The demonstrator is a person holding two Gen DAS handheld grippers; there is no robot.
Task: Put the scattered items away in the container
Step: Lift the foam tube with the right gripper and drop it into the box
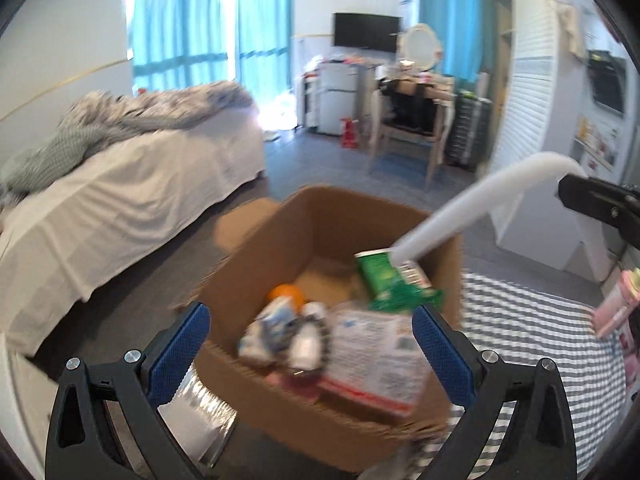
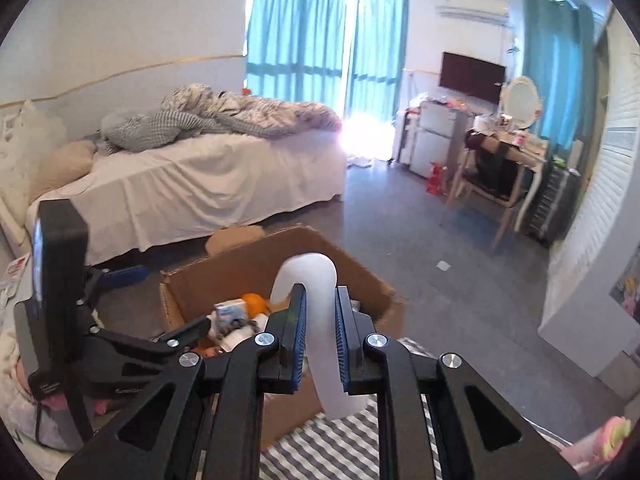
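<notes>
Hidden: my right gripper (image 2: 318,312) covers the white curved handle's (image 2: 326,320) middle (clenched).
Axis: handle points toward 12 o'clock over the cardboard box (image 2: 362,276).
Left: my left gripper (image 1: 310,354) gapes, empty.

You're in a bedroom with white walls (image 2: 120,20) and a grey floor (image 2: 400,216). 2 teal curtains (image 2: 296,28) glow with daylight behind the white-sheeted bed (image 2: 208,176). A wall TV (image 2: 471,76), small fridge (image 2: 432,144) and dressing table with oval mirror (image 2: 520,98) stand opposite.

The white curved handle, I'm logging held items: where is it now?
The white curved handle is clamped in the right gripper, over the cardboard box.
</notes>
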